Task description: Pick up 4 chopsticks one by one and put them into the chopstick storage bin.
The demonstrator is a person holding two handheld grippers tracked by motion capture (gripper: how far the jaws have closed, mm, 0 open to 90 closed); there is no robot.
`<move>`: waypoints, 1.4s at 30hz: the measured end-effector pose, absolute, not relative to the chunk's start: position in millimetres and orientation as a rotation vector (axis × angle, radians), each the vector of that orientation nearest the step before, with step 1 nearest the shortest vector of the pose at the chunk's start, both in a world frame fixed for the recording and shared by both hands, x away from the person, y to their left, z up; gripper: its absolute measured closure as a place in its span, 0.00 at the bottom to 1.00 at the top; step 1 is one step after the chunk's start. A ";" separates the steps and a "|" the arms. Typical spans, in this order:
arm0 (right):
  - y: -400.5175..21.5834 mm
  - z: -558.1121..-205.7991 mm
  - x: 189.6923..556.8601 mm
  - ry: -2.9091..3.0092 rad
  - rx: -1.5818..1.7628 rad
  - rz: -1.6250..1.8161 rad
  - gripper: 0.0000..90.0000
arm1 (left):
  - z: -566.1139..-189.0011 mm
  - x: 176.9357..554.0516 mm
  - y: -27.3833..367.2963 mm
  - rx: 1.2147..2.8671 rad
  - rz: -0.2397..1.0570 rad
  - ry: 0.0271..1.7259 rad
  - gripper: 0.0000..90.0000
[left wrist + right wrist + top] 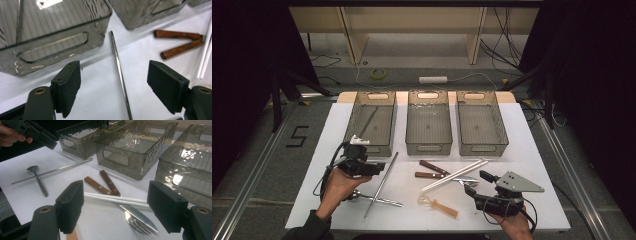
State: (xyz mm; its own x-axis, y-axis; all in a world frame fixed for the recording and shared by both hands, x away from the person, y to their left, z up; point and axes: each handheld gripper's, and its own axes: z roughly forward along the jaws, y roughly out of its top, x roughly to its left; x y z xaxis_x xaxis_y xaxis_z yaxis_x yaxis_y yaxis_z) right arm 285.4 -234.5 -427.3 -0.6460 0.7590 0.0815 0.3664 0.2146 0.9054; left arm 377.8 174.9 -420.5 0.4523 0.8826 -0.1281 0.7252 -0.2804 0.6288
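The left tongs [113,82] hang spread and empty over the metal chopstick [119,72], a thin shiny rod lying on the white worktop [522,150] just in front of the left bin [371,122]; its near end is cut off in the left gripper view, while the high view shows it crossing a spoon [374,198]. The right tongs [115,206] stand spread and empty over two wooden-handled pieces [100,186] and white chopsticks [115,199].

I see three smoky clear plastic bins [428,122] lined along the white surface [532,150]; below them two wooden-handled utensils [432,170] lie crossed under white chopsticks [455,175], with an amber plastic spoon [438,205] nearer me.
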 end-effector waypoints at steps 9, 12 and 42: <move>-235.0 -427.7 285.7 2.114 1.045 1.408 0.34 | -428.1 367.4 171.8 2.119 0.296 1.337 0.30; -234.6 -427.8 285.8 2.114 1.045 1.407 0.34 | -431.4 364.2 168.8 2.147 0.284 1.328 0.33; -234.4 -428.2 285.4 2.116 1.045 1.395 0.34 | -452.4 347.8 159.5 2.295 0.201 1.271 0.64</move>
